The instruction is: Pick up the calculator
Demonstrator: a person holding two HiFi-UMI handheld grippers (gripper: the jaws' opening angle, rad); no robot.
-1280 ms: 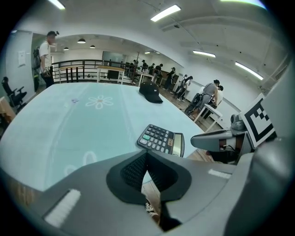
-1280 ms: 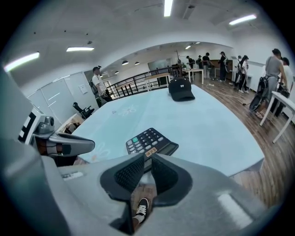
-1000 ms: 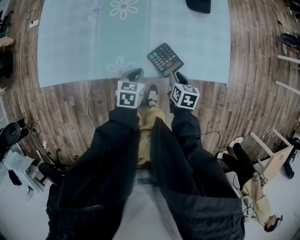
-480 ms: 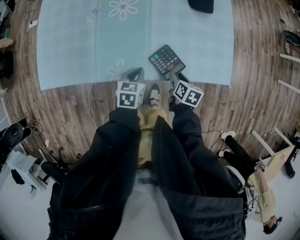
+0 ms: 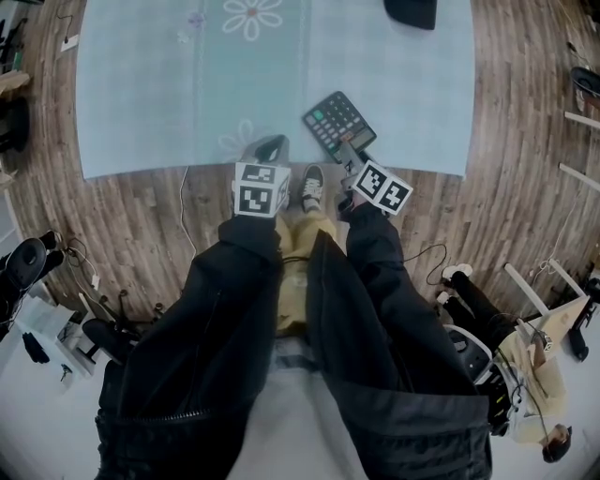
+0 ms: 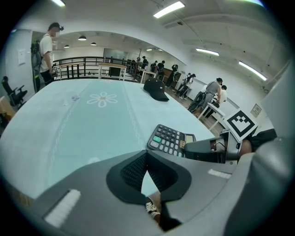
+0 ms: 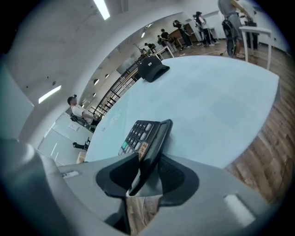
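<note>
A dark calculator with grey keys lies flat near the front edge of the pale teal table. My right gripper reaches over that edge, rolled to one side. In the right gripper view the calculator has its near end between the jaws of the right gripper, which are closing; one pad meets its key face and a sliver of gap shows at the other. My left gripper hovers at the table edge to the calculator's left, shut and empty. The left gripper view shows the calculator beyond the left gripper.
A black cap lies at the table's far side. Flower prints mark the cloth. Below the table edge are wood floor, my shoe and dark sleeves. People stand far off in the room.
The right gripper has rolled and slid forward and down onto the calculator's near end. The left gripper has stayed put.
</note>
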